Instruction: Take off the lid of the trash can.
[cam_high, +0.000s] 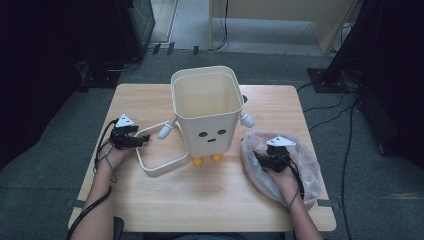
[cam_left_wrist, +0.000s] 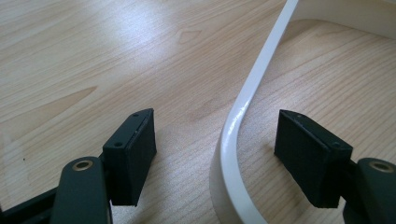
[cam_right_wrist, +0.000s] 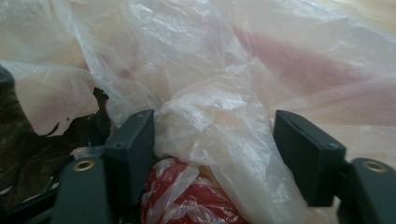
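Plastic bag (cam_right_wrist: 210, 121) bunched between right tool (cam_right_wrist: 215, 140) jaws, not yet pinched. Left tool (cam_left_wrist: 215, 144) open, straddling white ring (cam_left_wrist: 238, 126) on bench (cam_left_wrist: 93, 56).

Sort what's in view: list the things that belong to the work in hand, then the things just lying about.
In the job:
- bin, cream, with a face, standing open on the table
- white ring frame, lying flat, between the left gripper's open jaws
- plastic bag, crumpled, around the right gripper

Lying about:
- cables on the floor
- black stand base beyond the table
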